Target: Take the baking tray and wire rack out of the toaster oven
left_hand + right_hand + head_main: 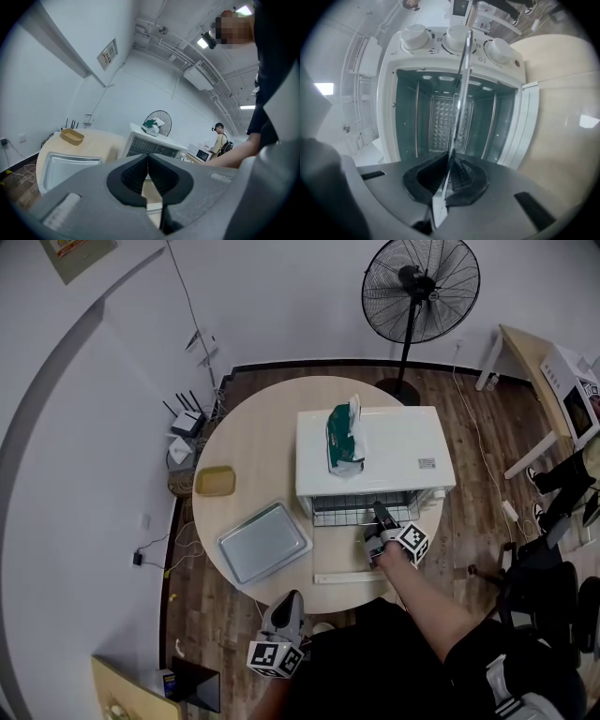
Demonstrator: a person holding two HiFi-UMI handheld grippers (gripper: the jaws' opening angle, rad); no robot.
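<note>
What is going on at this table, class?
A person is working with two handheld grippers. The right gripper is shut on the wire rack, which sticks partly out of the open toaster oven. The baking tray already lies on the table. The left gripper is shut and empty.

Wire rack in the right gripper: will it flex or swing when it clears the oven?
The wire rack looks like a thin metal grid, so it is probably stiff and light. The right gripper is shut on its front edge alone, so the rack may tip downward once out of the toaster oven. Bare wire could slip in that grip; go slowly.
</note>
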